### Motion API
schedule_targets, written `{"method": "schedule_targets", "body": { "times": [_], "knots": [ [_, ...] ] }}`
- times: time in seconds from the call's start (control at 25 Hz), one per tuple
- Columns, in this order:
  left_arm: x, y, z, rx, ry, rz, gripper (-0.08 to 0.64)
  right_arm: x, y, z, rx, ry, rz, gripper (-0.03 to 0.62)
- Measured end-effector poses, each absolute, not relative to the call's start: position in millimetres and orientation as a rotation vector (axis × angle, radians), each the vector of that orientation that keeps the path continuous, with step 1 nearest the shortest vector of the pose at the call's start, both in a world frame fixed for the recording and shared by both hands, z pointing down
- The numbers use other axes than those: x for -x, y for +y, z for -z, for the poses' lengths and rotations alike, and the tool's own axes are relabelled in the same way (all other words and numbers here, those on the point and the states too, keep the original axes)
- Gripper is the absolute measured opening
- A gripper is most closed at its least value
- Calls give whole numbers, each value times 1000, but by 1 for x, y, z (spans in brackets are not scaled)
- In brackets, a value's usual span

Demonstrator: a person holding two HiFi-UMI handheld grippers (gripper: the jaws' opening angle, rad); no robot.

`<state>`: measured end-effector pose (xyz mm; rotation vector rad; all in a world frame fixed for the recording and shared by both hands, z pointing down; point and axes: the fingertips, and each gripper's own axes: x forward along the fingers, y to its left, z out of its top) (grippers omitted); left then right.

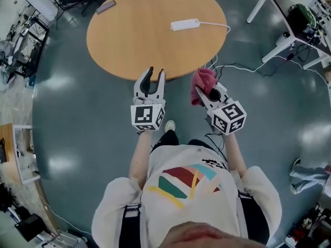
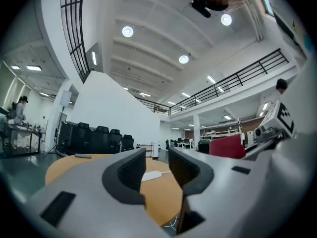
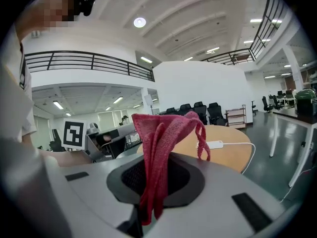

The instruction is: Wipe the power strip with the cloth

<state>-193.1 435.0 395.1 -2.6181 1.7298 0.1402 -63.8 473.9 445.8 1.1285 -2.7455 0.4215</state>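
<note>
Standing at the near edge of the table (image 1: 135, 40), the person holds one gripper in each hand. The left gripper (image 1: 156, 72) has its jaws spread, with nothing between them, and its tips reach just over the near rim of the table. The right gripper (image 1: 202, 94) is beside the table, just off the same near rim, over the floor. Its jaws are pressed together on the cloth (image 3: 161, 133), a red one. The cloth is pinched at its middle, so one part sticks up above the jaws and one part hangs below them. The strip (image 1: 185, 24), white, lies flat on the far right part of the table, well apart from both grippers. Its cable (image 1: 214, 24) runs over the right rim of the table. A small dark thing (image 1: 106, 6) lies at the far left rim of the table.
</note>
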Motion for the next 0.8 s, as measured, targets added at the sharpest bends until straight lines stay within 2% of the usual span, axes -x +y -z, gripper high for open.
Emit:
{"method": "schedule_targets", "body": {
  "times": [0.12, 0.32, 0.44, 0.64, 0.8],
  "knots": [
    [201, 386, -315, 2683, 1668, -127, 179, 75, 431, -355, -1168, -2717, -434, 38],
    [153, 277, -271, 2746, 1643, -63, 189, 27, 324, -298, -1181, -2694, -465, 38],
    [115, 203, -282, 2751, 1660, -6, 196, -10, 247, -303, -1145, -2698, -495, 38],
    [66, 98, -326, 2768, 1641, 177, 272, -45, 141, -339, -1030, -2709, -595, 38],
    [54, 38, -348, 2753, 1614, 363, 272, -49, 70, -345, -881, -2740, -631, 39]
  ]
}}
